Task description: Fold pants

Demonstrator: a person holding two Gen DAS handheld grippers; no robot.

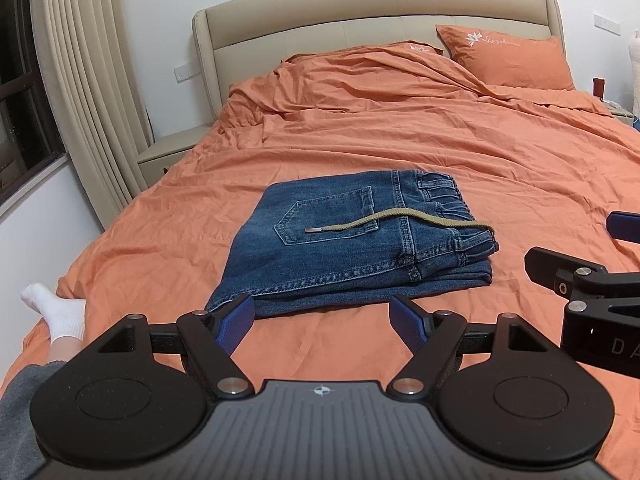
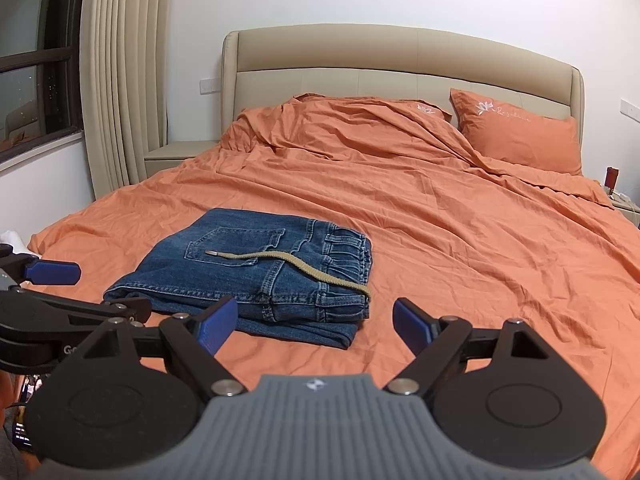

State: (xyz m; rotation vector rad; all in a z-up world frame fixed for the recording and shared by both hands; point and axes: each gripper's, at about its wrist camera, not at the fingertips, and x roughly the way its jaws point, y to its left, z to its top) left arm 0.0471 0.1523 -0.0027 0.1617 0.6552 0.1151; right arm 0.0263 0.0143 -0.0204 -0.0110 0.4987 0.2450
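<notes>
Blue denim pants [image 1: 352, 236] lie folded into a compact stack on the orange bed sheet [image 1: 460, 160], back pocket up, with a tan drawstring [image 1: 392, 218] across the top. They also show in the right wrist view [image 2: 256, 272]. My left gripper [image 1: 322, 322] is open and empty, just in front of the stack's near edge. My right gripper [image 2: 314, 324] is open and empty, in front of the stack's right corner; it shows at the right edge of the left wrist view [image 1: 576, 248]. My left gripper also shows at the left in the right wrist view [image 2: 52, 274].
An orange pillow [image 1: 508, 58] and rumpled duvet [image 1: 360, 80] lie by the beige headboard [image 1: 360, 8]. A nightstand [image 1: 172, 152], curtain [image 1: 88, 80] and window stand at the left. A white-socked foot [image 1: 56, 312] rests at the bed's near left corner.
</notes>
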